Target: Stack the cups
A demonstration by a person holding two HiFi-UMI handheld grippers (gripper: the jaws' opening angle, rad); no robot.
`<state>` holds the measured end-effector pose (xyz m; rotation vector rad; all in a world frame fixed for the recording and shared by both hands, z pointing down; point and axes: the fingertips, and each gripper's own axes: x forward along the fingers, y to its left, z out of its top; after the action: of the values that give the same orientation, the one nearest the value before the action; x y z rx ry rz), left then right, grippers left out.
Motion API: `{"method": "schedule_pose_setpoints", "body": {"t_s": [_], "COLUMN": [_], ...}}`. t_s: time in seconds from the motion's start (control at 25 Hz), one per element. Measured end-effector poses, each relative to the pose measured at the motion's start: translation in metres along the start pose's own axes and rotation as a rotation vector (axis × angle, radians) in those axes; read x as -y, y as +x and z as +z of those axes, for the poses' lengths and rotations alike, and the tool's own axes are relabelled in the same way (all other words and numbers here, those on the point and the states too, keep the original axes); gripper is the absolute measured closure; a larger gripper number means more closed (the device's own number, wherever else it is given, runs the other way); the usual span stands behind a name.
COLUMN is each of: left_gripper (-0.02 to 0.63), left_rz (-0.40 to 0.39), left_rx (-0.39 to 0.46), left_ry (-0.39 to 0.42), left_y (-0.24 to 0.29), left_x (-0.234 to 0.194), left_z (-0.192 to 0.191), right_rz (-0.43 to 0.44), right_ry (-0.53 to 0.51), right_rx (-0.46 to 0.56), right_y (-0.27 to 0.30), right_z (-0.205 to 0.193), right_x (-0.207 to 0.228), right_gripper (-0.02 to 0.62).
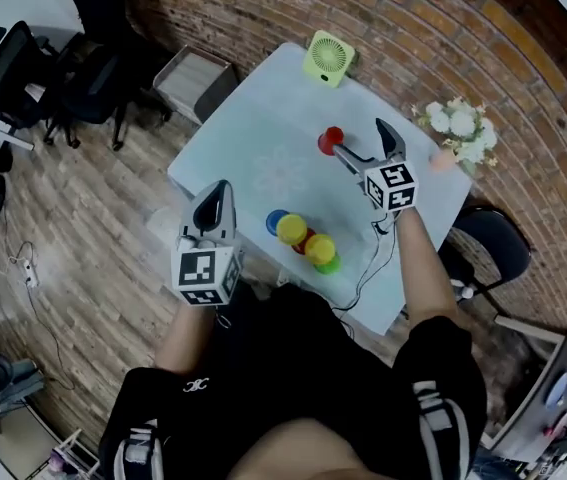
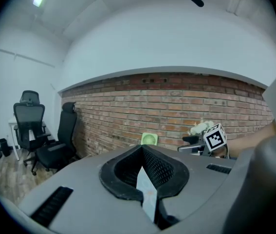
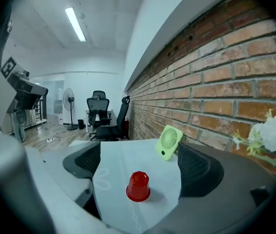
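Note:
A red cup (image 1: 330, 139) (image 3: 138, 186) stands upside down on the pale blue table (image 1: 263, 138), toward its far side. My right gripper (image 1: 361, 140) (image 3: 138, 167) is open, and the cup sits between its two black jaws without touching either. Near the table's front edge several cups lie in a row: blue (image 1: 277, 222), yellow (image 1: 292, 229), a second yellow (image 1: 320, 249) and green (image 1: 330, 264), with a bit of red between the yellows. My left gripper (image 1: 220, 190) (image 2: 145, 177) hovers left of that row, shut with nothing held.
A small green fan (image 1: 327, 57) (image 3: 167, 141) stands at the table's far edge by the brick wall. White flowers (image 1: 456, 123) (image 3: 274, 130) are at the far right corner. Black office chairs (image 1: 83, 78) stand on the wooden floor to the left. A cable (image 1: 368, 263) hangs off the front edge.

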<state>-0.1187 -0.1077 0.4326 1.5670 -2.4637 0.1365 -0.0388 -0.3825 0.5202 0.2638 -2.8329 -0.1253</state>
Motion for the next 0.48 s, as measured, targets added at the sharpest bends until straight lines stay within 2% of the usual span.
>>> {"method": "schedule_pose_setpoints", "body": {"t_s": [0.24,0.48], "left_gripper": [0.603,0.603], "left_rz": [0.075,0.142], "left_rx": [-0.029,-0.061], "left_ry": [-0.008,-0.018], "left_y": [-0.007,-0.014], "left_x": [-0.013,-0.024], "left_z": [-0.01,-0.022], "right_rz": [0.048,0.05], "right_ry": [0.003,0.026], "right_rx": [-0.09,-0.178], "right_y": [0.04,0.067], "right_z": [-0.04,-0.086], "right_x": [-0.005,-0.003], "right_gripper": [0.123,0.126]}}
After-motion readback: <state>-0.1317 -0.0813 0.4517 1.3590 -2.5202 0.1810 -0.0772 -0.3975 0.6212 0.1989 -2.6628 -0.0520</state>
